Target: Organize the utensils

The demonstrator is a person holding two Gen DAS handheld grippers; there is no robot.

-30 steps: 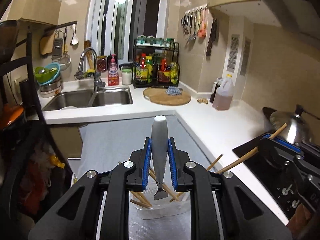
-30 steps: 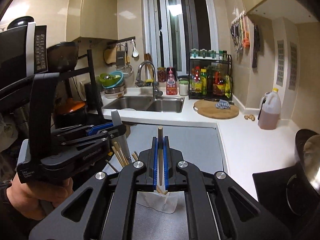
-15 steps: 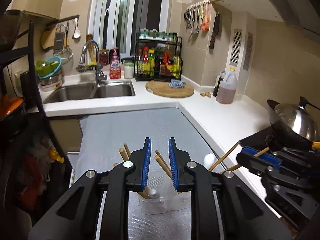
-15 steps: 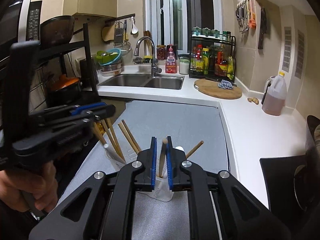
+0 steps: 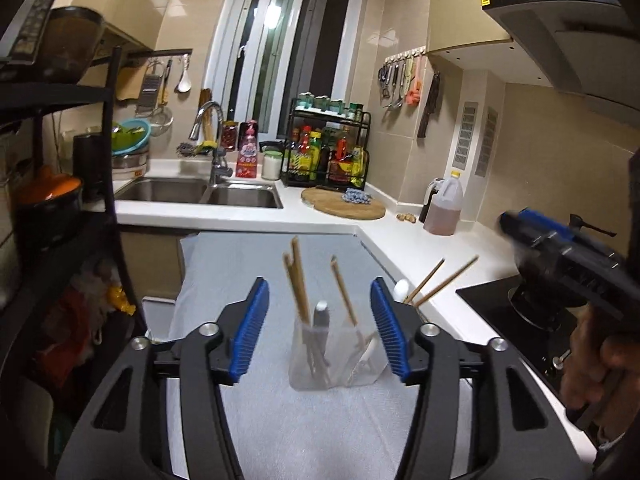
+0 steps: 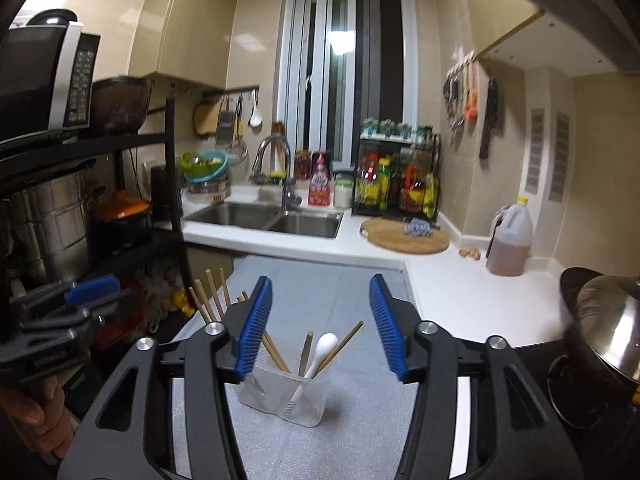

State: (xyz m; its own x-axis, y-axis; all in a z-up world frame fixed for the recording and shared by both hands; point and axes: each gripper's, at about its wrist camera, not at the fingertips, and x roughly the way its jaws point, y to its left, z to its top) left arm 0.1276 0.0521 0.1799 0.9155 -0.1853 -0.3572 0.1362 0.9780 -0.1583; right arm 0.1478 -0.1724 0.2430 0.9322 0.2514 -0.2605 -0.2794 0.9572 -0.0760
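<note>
On the grey textured mat that covers the desk, a clear plastic two-compartment holder stands upright, just ahead of both hand-held grippers. In the left wrist view its near compartment carries a cluster of wooden chopsticks and a grey-handled utensil, all standing handle-up and leaning on the rim; the other compartment holds more chopsticks and a white plastic spoon, which fan out toward the stove side. Sorting by compartment probably explains that split, though the clear walls make the divider hard to trace.

The left hand-held gripper has just been opening: its blue-padded jaws stand wide on either side of the holder, with nothing between the pads. The right hand-held gripper has likewise just been opening and is empty; in its own view the spoon and a short chopstick stand free in the holder below it. Both utensils look released into the holder, so this step seems done.

The wide jaws probably give clearance, so that pulling back does not snag a leaning stick and tip the light holder.
</note>
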